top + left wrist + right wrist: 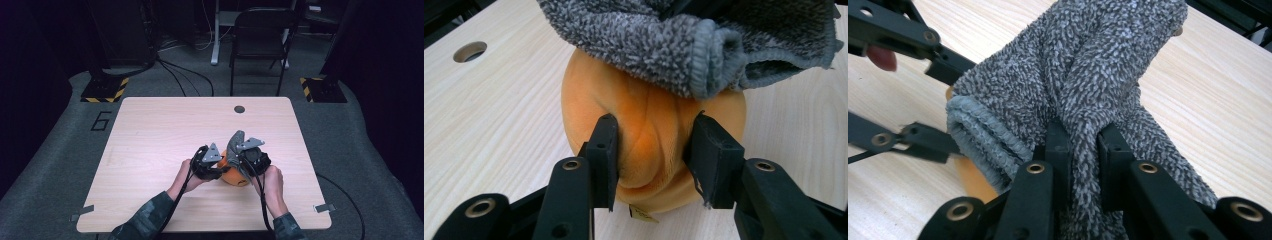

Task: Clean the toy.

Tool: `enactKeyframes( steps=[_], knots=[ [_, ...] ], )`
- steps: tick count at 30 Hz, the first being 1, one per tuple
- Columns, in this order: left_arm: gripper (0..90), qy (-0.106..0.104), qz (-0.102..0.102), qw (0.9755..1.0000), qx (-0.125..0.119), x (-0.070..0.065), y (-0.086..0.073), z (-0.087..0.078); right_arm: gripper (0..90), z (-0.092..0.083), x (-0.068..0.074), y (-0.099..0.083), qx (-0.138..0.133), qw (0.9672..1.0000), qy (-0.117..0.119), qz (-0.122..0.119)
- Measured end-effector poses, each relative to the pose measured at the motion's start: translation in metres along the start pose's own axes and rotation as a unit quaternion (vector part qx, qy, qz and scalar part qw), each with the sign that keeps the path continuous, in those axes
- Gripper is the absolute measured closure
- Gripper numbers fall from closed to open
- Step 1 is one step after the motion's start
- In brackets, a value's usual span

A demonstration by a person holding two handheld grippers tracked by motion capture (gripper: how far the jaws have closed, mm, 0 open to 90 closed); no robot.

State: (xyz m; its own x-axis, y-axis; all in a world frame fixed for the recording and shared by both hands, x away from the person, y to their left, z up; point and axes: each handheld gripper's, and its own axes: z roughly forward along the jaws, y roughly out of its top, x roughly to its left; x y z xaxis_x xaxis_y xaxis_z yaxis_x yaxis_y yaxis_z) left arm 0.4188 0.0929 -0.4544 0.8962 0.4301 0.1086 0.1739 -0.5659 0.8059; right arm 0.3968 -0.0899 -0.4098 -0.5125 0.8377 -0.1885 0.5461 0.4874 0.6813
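Note:
A round orange plush rests on the wooden table near its front middle, also seen from above as the orange plush. A grey fuzzy cloth hangs over its top. My left gripper has a jaw sunk into each side of the plush, pinching a ridge of it. My right gripper is shut on a bunched fold of the grey cloth, holding it up above the plush. In the high view the left gripper and right gripper sit close together over the plush.
A round cable hole lies at the table's far middle. A dark chair stands beyond the far edge. Metal clips sit at the front corners. Bare wood spreads left and far of the hands.

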Motion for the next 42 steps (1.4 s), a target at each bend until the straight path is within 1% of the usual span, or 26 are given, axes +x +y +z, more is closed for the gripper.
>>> enactKeyframes(
  steps=[1,3,7,10,11,13,14,15,17,18,20,21,22,24,25,28,30,31,32,34,35,36,38,39,40,42],
  knots=[
    [56.6,0.000,-0.003,1.0000,-0.001,0.000,0.000,0.000,79.2,0.000,-0.001,-0.001,-0.003,1.0000,0.002,0.006],
    [57.4,0.002,0.001,1.0000,-0.001,-0.001,-0.001,0.000,79.3,0.000,-0.003,-0.001,-0.003,1.0000,0.006,0.006],
    [74.2,0.004,0.002,0.9998,-0.018,-0.005,-0.004,0.002,79.3,0.001,-0.008,-0.004,0.002,0.9999,0.004,0.012],
    [77.3,0.012,0.012,0.9995,-0.028,-0.008,-0.004,0.003,79.1,-0.002,-0.011,-0.004,-0.003,0.9998,0.004,0.021],
    [77.8,0.011,0.011,0.9994,-0.031,-0.009,-0.004,0.003,79.0,-0.006,-0.010,-0.003,-0.008,0.9997,0.006,0.024],
    [78.2,0.012,0.017,0.9991,-0.036,-0.008,-0.004,0.002,79.0,-0.016,-0.002,0.001,-0.031,0.9994,0.011,0.014],
    [78.1,0.010,0.017,0.9991,-0.036,-0.007,-0.004,0.002,79.0,-0.019,0.003,0.004,-0.039,0.9988,0.029,0.010],
    [78.3,0.010,0.017,0.9991,-0.036,-0.007,-0.004,0.001,79.0,-0.019,0.010,0.006,-0.037,0.9985,0.039,0.004],
    [78.5,0.012,0.024,0.9991,-0.032,-0.008,-0.005,0.001,79.2,-0.011,0.021,0.006,-0.015,0.9994,0.022,-0.024],
    [78.7,0.012,0.025,0.9991,-0.032,-0.007,-0.006,0.001,79.2,-0.005,0.020,0.004,-0.010,0.9995,0.014,-0.025],
    [79.0,0.007,0.018,0.9990,-0.039,-0.007,-0.007,0.002,79.3,-0.001,0.012,0.001,-0.008,0.9997,0.018,-0.015],
    [79.0,0.006,0.017,0.9990,-0.041,-0.007,-0.007,0.002,79.3,-0.002,0.009,0.001,-0.009,0.9998,0.011,-0.015],
    [79.0,0.006,0.024,0.9989,-0.039,-0.007,-0.006,0.002,79.3,-0.004,0.006,0.000,-0.008,0.9999,0.004,-0.011],
    [79.0,0.005,0.023,0.9989,-0.041,-0.007,-0.006,0.002,79.3,-0.005,0.001,-0.002,-0.012,0.9998,-0.013,-0.008],
    [79.0,0.005,0.023,0.9989,-0.042,-0.007,-0.006,0.002,79.4,-0.006,-0.003,-0.003,-0.010,0.9998,-0.015,0.000],
    [79.0,0.002,0.020,0.9988,-0.044,-0.007,-0.006,0.003,79.3,-0.005,-0.012,-0.006,-0.014,0.9992,-0.036,0.008],
    [79.0,0.002,0.022,0.9988,-0.044,-0.008,-0.006,0.003,79.2,-0.006,-0.018,-0.007,-0.014,0.9983,-0.056,0.004],
    [79.0,0.001,0.020,0.9988,-0.045,-0.007,-0.006,0.003,79.2,-0.007,-0.020,-0.008,-0.014,0.9978,-0.064,0.010],
    [79.0,-0.001,0.018,0.9987,-0.047,-0.007,-0.007,0.003,79.1,-0.007,-0.024,-0.009,-0.015,0.9974,-0.070,0.010],
    [78.8,0.000,0.018,0.9987,-0.047,-0.007,-0.006,0.003,78.9,-0.010,-0.029,-0.010,-0.018,0.9972,-0.070,0.021],
    [78.7,0.000,0.019,0.9988,-0.045,-0.007,-0.006,0.002,78.7,-0.013,-0.031,-0.010,-0.025,0.9972,-0.064,0.029],
    [78.6,0.001,0.019,0.9988,-0.045,-0.007,-0.006,0.002,78.6,-0.017,-0.032,-0.009,-0.031,0.9978,-0.049,0.032],
    [78.5,-0.001,0.021,0.9987,-0.046,-0.007,-0.006,0.001,78.4,-0.025,-0.028,-0.005,-0.049,0.9981,-0.028,0.025],
    [78.4,-0.001,0.022,0.9987,-0.046,-0.006,-0.006,0.001,78.3,-0.029,-0.022,-0.002,-0.056,0.9981,-0.015,0.020],
    [78.4,-0.001,0.016,0.9987,-0.048,-0.008,-0.006,0.002,78.3,-0.031,-0.015,0.001,-0.060,0.9981,-0.002,0.014],
    [78.4,-0.001,0.025,0.9987,-0.045,-0.008,-0.005,0.001,78.2,-0.030,0.003,0.006,-0.058,0.9982,0.016,-0.007]
  ],
)
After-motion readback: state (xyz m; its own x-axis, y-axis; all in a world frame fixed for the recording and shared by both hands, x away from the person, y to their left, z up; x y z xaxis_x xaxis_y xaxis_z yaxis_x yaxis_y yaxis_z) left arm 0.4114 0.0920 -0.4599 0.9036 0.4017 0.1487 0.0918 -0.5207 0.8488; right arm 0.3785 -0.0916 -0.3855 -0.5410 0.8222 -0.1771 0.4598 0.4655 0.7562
